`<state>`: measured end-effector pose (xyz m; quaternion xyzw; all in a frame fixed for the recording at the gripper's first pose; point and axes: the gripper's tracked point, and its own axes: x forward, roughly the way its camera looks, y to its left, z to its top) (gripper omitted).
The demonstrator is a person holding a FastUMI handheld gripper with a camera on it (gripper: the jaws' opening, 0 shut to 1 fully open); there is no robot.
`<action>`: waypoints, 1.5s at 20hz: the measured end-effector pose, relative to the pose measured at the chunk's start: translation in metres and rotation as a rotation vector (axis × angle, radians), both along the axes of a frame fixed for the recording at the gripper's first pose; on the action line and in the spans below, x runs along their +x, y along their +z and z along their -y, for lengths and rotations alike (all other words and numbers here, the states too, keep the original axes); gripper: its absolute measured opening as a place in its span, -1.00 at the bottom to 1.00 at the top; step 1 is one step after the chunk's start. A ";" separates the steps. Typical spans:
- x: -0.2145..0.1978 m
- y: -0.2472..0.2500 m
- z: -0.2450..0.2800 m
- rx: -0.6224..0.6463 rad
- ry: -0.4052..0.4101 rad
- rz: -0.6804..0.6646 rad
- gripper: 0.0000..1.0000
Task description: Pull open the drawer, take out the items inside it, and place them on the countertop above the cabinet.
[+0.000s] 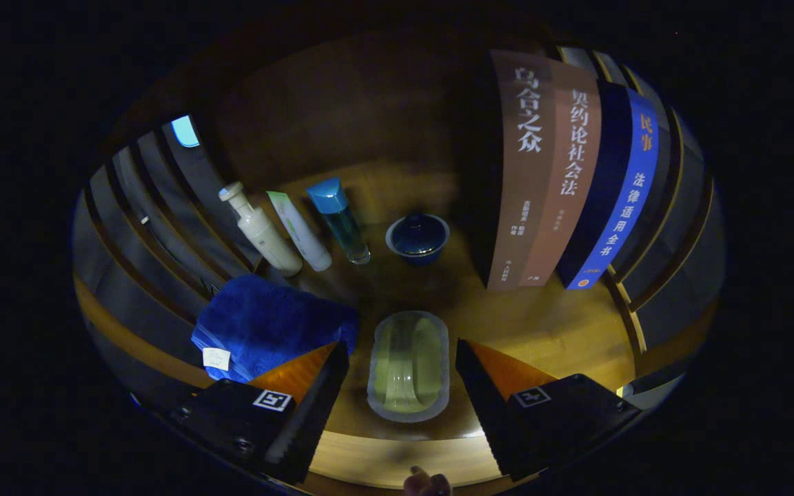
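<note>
The two-finger gripper point(402, 386) stands with its black, saw-toothed fingers point(314, 399) spread wide and holding nothing. Between them, untouched by either, lies a pale green oblong item in a clear sealed wrapper point(409, 365), flat on the wooden countertop point(562, 331).

Items on the surface, near to far: on the near left, a folded blue towel with a small white tag point(266, 324), just beside the left finger. Beyond it, in a row from left to right, stand a white pump bottle point(262, 231), a white tube with a green stripe point(300, 234) and a clear bottle with a blue cap point(338, 217). Right of these sits a dark blue ceramic bowl point(418, 238). On the far right a row of upright books point(562, 172) stands against the dark slatted side wall point(673, 227).

Assessment: the wrapped item appears to be set down and released, so one placement looks complete. The drawer is not visible here; whether items remain inside it cannot be told. A fingertip point(426, 482) shows at the near edge.
</note>
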<state>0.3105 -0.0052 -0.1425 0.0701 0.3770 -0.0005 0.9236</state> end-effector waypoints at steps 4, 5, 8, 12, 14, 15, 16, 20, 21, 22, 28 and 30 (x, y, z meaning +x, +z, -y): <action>-0.039 0.017 -0.006 0.008 0.000 0.105 0.99; -0.054 0.022 -0.006 -0.006 -0.002 0.147 1.00; -0.100 0.037 -0.010 -0.054 0.010 0.273 0.99; -0.171 0.071 -0.020 -0.052 0.036 0.476 0.99; -0.213 0.080 -0.019 -0.062 0.028 0.566 0.98; -0.234 0.078 -0.017 -0.068 0.015 0.592 0.98; -0.254 0.073 -0.015 -0.061 0.000 0.612 0.98; -0.305 0.020 -0.013 -0.008 -0.023 0.603 0.98; -0.315 0.005 -0.013 -0.003 -0.027 0.598 0.99; -0.324 -0.007 -0.012 -0.002 -0.035 0.600 0.98; -0.337 -0.077 -0.015 -0.052 -0.029 0.571 0.99; -0.331 -0.093 -0.013 -0.062 -0.033 0.557 0.99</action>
